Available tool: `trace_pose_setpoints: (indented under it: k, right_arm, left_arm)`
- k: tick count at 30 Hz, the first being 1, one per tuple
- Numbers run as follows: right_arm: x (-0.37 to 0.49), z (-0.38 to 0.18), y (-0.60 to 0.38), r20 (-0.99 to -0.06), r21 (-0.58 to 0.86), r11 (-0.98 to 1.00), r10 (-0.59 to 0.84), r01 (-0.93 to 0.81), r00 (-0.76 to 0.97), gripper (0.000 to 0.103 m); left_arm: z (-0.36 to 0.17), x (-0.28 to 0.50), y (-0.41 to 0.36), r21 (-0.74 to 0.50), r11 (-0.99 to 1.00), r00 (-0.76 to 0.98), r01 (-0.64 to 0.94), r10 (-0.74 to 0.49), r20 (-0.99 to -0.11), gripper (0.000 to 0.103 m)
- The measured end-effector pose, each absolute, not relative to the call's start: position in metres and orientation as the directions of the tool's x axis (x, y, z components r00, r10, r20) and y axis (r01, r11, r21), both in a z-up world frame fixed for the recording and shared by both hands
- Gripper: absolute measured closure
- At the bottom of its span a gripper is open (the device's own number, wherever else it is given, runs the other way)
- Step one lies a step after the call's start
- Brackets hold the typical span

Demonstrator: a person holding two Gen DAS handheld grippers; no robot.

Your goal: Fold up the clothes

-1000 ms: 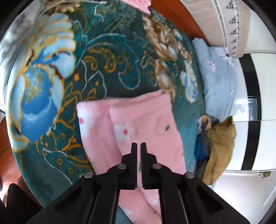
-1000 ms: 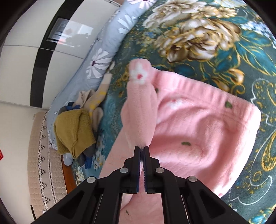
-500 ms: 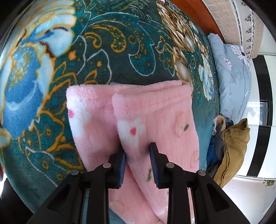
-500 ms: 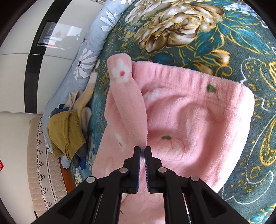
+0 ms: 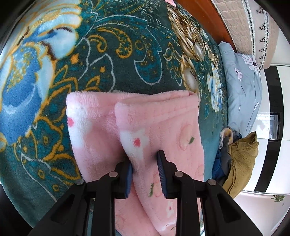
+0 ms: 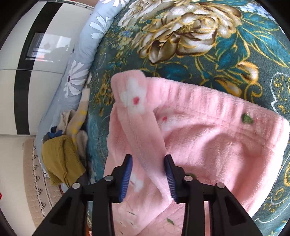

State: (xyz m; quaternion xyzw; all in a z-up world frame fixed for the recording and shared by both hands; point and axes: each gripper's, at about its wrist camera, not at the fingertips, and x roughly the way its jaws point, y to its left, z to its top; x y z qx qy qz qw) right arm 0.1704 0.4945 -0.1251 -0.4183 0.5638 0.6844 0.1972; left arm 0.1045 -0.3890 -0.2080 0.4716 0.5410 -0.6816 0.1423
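A pink fleece garment with white flowers (image 5: 163, 130) lies folded on the teal floral blanket (image 5: 112, 54). My left gripper (image 5: 145, 159) is open, its jaws on either side of the upper fold's edge. In the right wrist view the same garment (image 6: 208, 130) shows its ribbed waistband and a raised pink strip. My right gripper (image 6: 147, 163) is open, its jaws on either side of that strip.
A heap of clothes with a mustard knit on top (image 5: 241, 159) lies at the bed's edge beside a pale blue flowered pillow (image 5: 242, 76); it also shows in the right wrist view (image 6: 58, 159). A wooden headboard (image 5: 204, 16) and white wardrobe doors (image 6: 23, 54) stand beyond.
Both grippers have opened and let go of the pink garment. The left opened first, the right in the last half second. The fold now rests on the garment.
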Motion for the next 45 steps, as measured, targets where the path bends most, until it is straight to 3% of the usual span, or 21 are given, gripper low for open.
trace_pose_setpoints:
  k: [4,10,16,18,21,25,28,34,39,45]
  right_arm:
    - [0.162,-0.112,0.487,-0.794,0.606,-0.333,-0.205,-0.722,-0.572,0.094]
    - [0.155,-0.076,0.49,-0.754,0.648,-0.393,-0.209,-0.652,-0.623,0.097]
    - [0.157,-0.036,0.492,-0.694,0.694,-0.456,-0.213,-0.558,-0.688,0.099]
    - [0.176,-0.013,0.494,-0.633,0.727,-0.489,-0.208,-0.481,-0.746,0.099]
    - [0.218,-0.025,0.498,-0.638,0.728,-0.466,-0.189,-0.504,-0.747,0.099]
    - [0.259,-0.1,0.499,-0.738,0.671,-0.336,-0.212,-0.661,-0.641,0.099]
    - [0.273,-0.134,0.493,-0.775,0.632,-0.286,-0.227,-0.72,-0.59,0.099]
    - [0.272,-0.129,0.494,-0.764,0.644,-0.32,-0.235,-0.695,-0.6,0.099]
    - [0.281,-0.136,0.486,-0.792,0.61,-0.345,-0.247,-0.713,-0.559,0.099]
    - [0.295,-0.144,0.486,-0.776,0.63,-0.319,-0.264,-0.708,-0.572,0.095]
  left_arm:
    - [-0.206,0.101,-0.387,-0.587,-0.401,-0.5,0.703,0.308,-0.809,0.094]
    - [-0.193,0.092,-0.386,-0.571,-0.468,-0.5,0.674,0.28,-0.82,0.099]
    - [-0.113,0.096,-0.398,-0.781,-0.467,-0.74,0.413,0.328,-0.588,0.099]
    - [-0.115,0.106,-0.401,-0.763,-0.48,-0.717,0.433,0.329,-0.614,0.099]
    - [-0.124,0.122,-0.408,-0.723,-0.494,-0.668,0.484,0.326,-0.669,0.099]
    - [-0.188,0.14,-0.413,-0.593,-0.458,-0.504,0.662,0.314,-0.805,0.099]
    - [-0.196,0.146,-0.414,-0.583,-0.441,-0.495,0.683,0.307,-0.813,0.099]
    - [-0.155,0.137,-0.405,-0.621,-0.541,-0.604,0.567,0.239,-0.76,0.099]
    - [-0.199,0.145,-0.417,-0.527,-0.499,-0.486,0.688,0.223,-0.845,0.099]
    - [-0.202,0.139,-0.412,-0.529,-0.486,-0.489,0.696,0.218,-0.844,0.099]
